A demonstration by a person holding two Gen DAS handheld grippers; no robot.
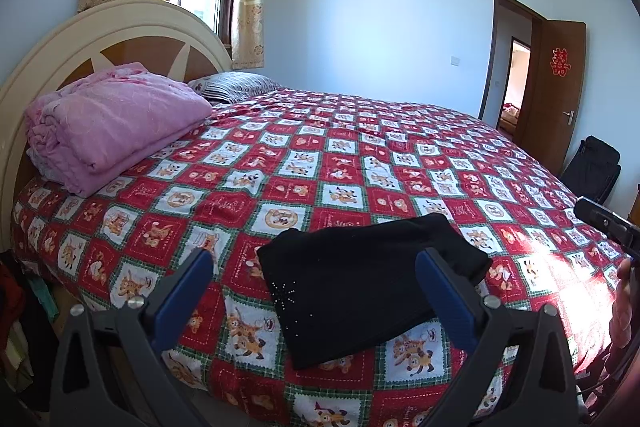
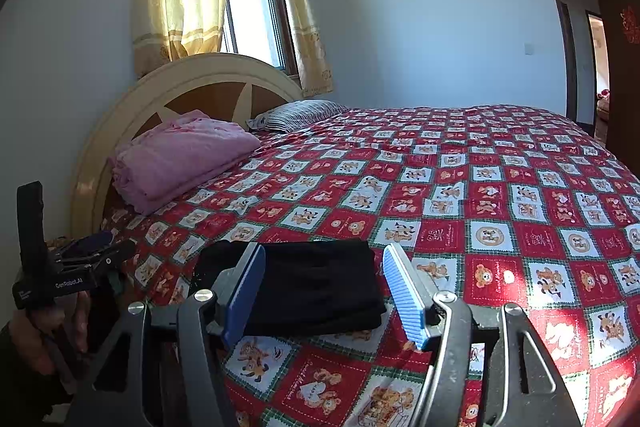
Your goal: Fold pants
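Nearest, left gripper (image 1: 314, 293) with blue-padded fingers (image 1: 182, 301) spread wide, holding nothing, hovering off the near edge of the bed (image 1: 420, 163). Right gripper (image 2: 332, 293) likewise parted and empty, ribbed pads either side of the garment in view.

Just beyond, black pants (image 1: 360, 283) lying by the near edge of the bed, already folded into a compact stack of several layers, a small beaded star on the top face. Soft, light, limp knit by the look: no stiffness to hold shape, layers likely to slide apart if lifted by one. Best hold judged at a thick folded edge or corner, pinching the whole stack, one gripper at each end to stop sagging. Nothing fragile; beads possibly prone to snagging.

Further, folded pink blanket (image 1: 116, 123) at the headboard (image 1: 120, 23) end, striped pillow (image 1: 236, 87) beside it.
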